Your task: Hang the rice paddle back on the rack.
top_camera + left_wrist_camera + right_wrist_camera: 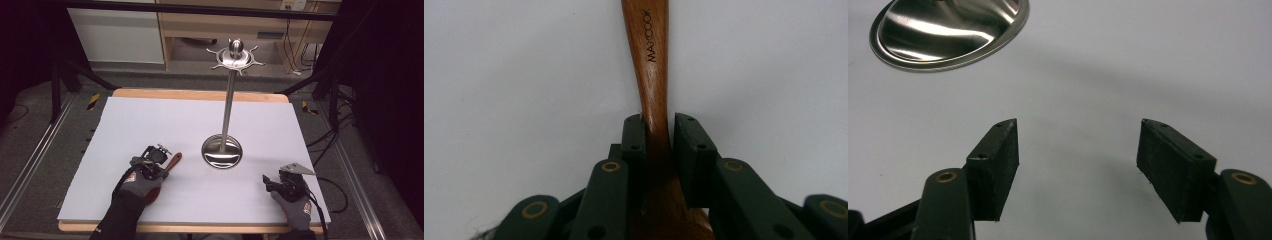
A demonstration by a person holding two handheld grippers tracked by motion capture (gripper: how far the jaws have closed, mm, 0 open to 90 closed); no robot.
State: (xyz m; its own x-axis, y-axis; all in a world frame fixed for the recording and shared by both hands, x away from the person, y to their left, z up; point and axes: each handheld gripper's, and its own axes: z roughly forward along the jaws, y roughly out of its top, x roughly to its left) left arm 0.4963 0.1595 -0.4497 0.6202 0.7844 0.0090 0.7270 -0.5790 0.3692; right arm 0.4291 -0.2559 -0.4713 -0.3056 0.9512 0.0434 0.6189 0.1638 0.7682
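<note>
Two hand-held grippers on the worktop (150, 120), a flat matte white sheet over a pale wood board. Left hand-held gripper (659, 131) is clenched on a wooden utensil handle (651, 75): smooth reddish-brown grain, waisted shape, narrowest just ahead of the black pads, which press it from both sides. "MAXCOOK" is printed in dark letters along the handle. In the high view the handle (174, 161) pokes out past the left hand-held gripper (159, 156), near the front-left of the sheet, lying flat. Right hand-held gripper (1078, 150) is released, jaws wide apart with bare sheet between them; it sits front-right (272, 181), grey plate on top. Polished steel stand (228, 105) at centre: round dished base (222, 152), slim upright pole, ring of hooks and a ball knob on top. Base is near the handle tip, not touching. Back half of the sheet is open; both hands (142, 180) are close to the front edge.
</note>
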